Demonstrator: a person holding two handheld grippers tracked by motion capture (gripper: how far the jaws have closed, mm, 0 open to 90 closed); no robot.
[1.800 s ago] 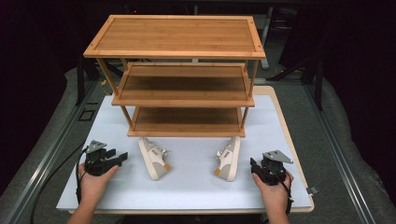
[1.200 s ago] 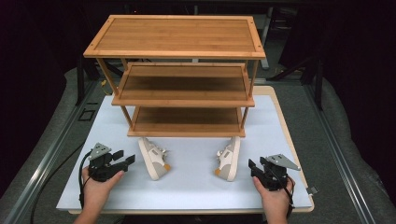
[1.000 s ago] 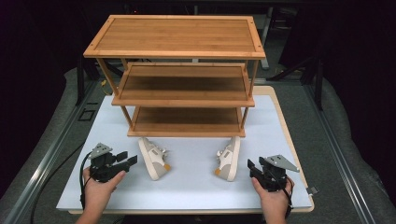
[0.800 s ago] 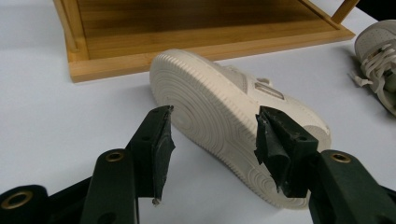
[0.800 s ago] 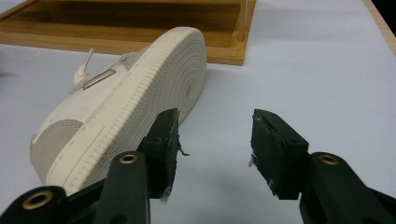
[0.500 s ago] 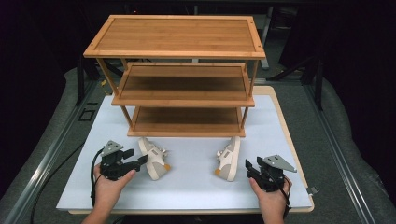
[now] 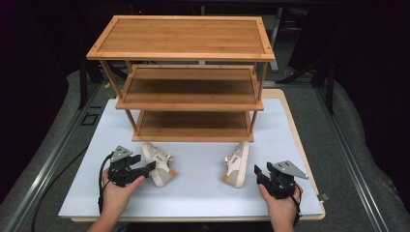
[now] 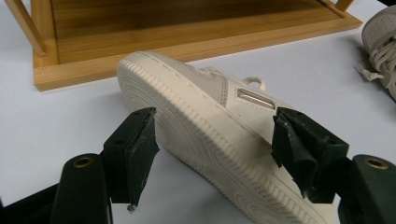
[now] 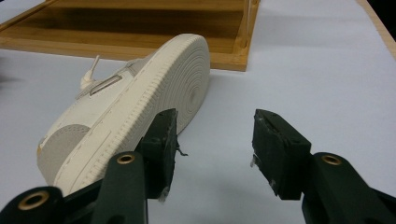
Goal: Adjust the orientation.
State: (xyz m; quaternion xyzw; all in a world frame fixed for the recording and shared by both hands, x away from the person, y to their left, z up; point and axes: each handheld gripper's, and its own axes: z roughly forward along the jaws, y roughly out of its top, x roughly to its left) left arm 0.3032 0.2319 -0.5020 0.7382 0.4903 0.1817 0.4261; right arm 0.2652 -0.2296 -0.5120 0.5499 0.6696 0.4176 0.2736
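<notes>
Cream low-top sneaker, on its side on white worktop before bamboo shelf rack: light, stiff-soled, soft upper; left gripper just opened astride sole; right gripper spread, empty.

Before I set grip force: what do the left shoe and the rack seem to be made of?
Left shoe: probably matte cream leather or suede with a ribbed rubber sole, judging by stitched panels and moulded grooves. Rack: likely bamboo or wood with a smooth sealed finish, showing warm brown grain lines and a slight sheen.
</notes>
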